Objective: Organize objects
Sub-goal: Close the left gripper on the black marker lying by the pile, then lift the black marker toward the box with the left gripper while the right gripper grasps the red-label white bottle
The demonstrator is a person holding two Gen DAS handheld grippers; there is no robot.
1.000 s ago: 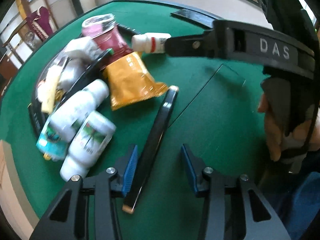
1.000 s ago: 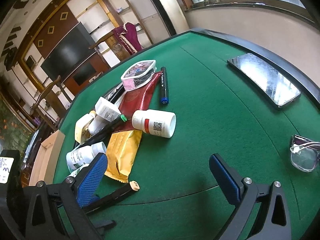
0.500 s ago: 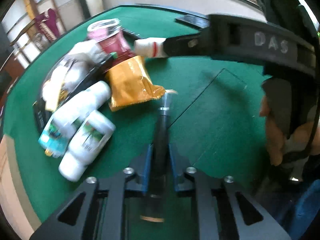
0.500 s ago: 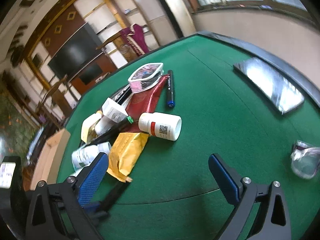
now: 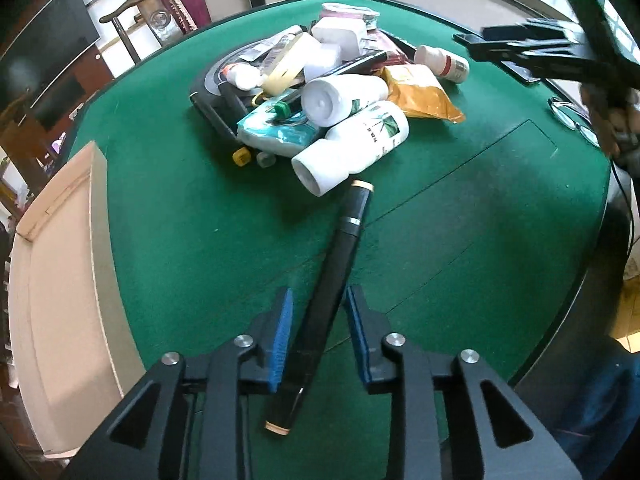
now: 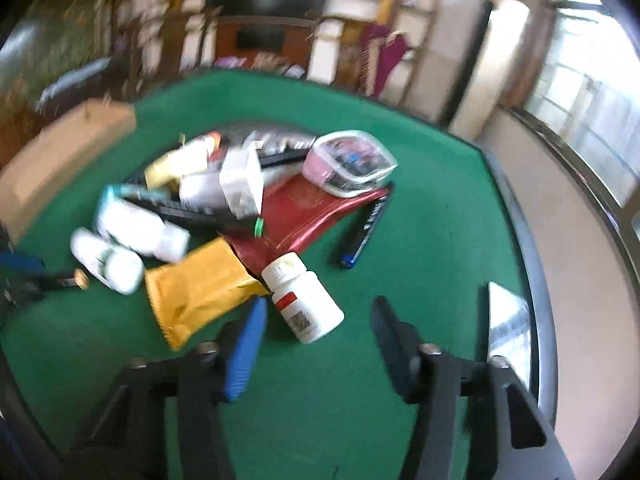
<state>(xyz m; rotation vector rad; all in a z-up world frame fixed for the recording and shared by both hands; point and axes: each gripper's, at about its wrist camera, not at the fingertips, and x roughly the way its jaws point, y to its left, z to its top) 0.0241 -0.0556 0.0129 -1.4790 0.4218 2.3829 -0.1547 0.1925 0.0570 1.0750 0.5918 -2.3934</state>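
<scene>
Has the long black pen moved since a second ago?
Yes. The black pen lay beside the yellow packet; its far tip now sits by the white bottle, nearer the cardboard box. The left gripper, jaws just reopening, straddles it.

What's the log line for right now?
left gripper: fingers just opening, black pen between, loose | right gripper: fingers just closing, white pill bottle between, untouched

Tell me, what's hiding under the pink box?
The pink box rests on a red pouch lying on the green table. Whatever sits beneath the pouch is covered.
</scene>
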